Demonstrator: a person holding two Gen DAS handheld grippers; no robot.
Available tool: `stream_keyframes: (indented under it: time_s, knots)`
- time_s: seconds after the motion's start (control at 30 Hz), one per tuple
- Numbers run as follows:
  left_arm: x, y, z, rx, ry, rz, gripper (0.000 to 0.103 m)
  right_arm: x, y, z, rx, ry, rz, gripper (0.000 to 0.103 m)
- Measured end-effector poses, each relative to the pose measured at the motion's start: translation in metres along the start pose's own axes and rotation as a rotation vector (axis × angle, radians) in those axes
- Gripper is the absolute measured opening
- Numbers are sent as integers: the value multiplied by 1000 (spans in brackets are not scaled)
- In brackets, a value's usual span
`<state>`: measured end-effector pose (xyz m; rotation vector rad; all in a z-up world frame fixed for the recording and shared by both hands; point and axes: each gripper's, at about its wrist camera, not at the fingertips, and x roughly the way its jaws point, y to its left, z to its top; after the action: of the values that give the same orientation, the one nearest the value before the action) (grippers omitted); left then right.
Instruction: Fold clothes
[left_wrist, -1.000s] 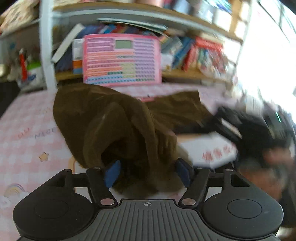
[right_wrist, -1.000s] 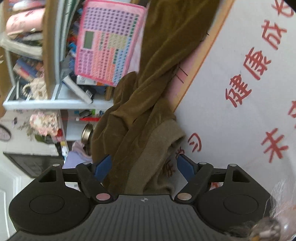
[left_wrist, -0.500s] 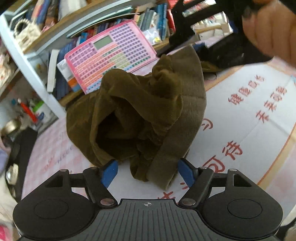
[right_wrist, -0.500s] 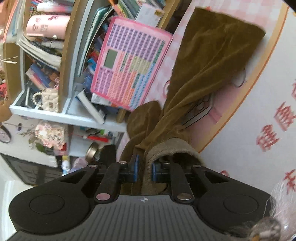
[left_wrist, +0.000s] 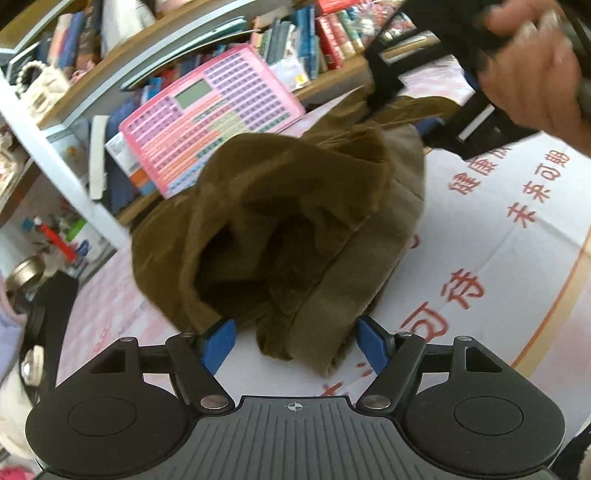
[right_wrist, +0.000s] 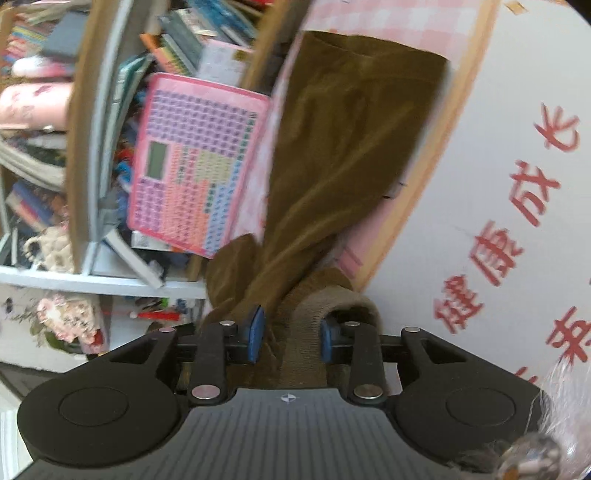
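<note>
The olive-brown velvet garment (left_wrist: 295, 229) lies in a loose heap on the bench, partly on the white cloth with red Chinese characters (left_wrist: 517, 258) and partly on the pink checked cover (left_wrist: 96, 314) beside it. Its ribbed, lighter brown hem (left_wrist: 332, 306) hangs at the near edge of the heap, and a dark opening shows in the middle of the folds.

The left gripper (left_wrist: 295, 345) has its jaws wide apart, one blue pad (left_wrist: 219, 343) on each side of the near end of the garment. The hem lies between the pads, but they do not press it.

The right gripper (right_wrist: 288, 334) has its jaws closed on the ribbed hem, which is bunched between the blue pads. From there the fabric runs away in a long band to a straight far edge (right_wrist: 369, 44) that lies across the orange border line (right_wrist: 436, 155) of the white cloth. In the left wrist view the person's hand (left_wrist: 535, 74) holds this gripper above the far right part of the heap.

Behind the garment a pink board with a grid of small coloured squares (left_wrist: 210, 118) leans against a shelf full of books (left_wrist: 314, 37); the garment's back edge is just beside it. To the right of the heap the white cloth is bare and gives free room; on the left, the pink cover is bare as well.
</note>
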<state>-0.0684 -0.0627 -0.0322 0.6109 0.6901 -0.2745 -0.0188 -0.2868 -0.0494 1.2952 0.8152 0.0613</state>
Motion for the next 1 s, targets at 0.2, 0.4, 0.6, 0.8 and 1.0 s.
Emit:
stream_keyframes:
  time_s: [0.2, 0.4, 0.6, 0.8, 1.0]
  knots:
    - [-9, 9, -7, -5, -40, 85, 37, 4, -16, 1, 86, -11, 10, 30]
    - [3, 4, -4, 38, -6, 81, 39, 5, -27, 5, 167, -36, 21, 30]
    - [11, -5, -4, 100, -11, 53, 31, 9, -29, 5, 179, -37, 2, 30]
    - [6, 5, -6, 99, -33, 25, 6, 11, -37, 8, 222, -41, 6, 29]
    - [-1, 9, -11, 74, -23, 17, 6, 12, -47, 12, 316, -50, 31, 25]
